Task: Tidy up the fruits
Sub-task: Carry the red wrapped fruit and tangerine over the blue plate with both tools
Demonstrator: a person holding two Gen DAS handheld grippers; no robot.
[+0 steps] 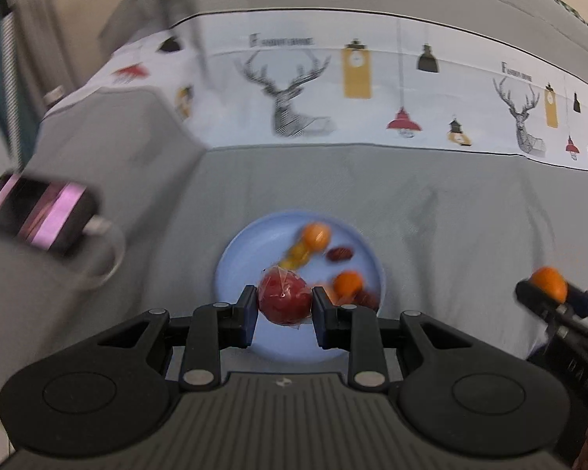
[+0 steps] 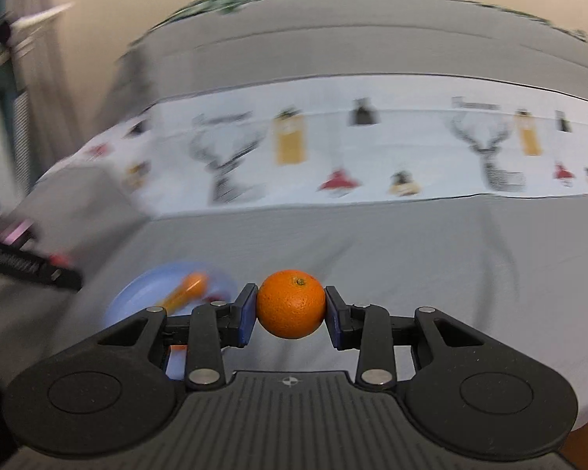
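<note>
Each camera rides just behind its own gripper, looking forward and downward along the fingers at a bed. The left wrist view looks steeply down on a blue plate (image 1: 231, 250) close below. The right wrist view faces across the grey cover toward the patterned band (image 2: 333, 145). Both views share the plate, the band and the bed's far edge.
</note>
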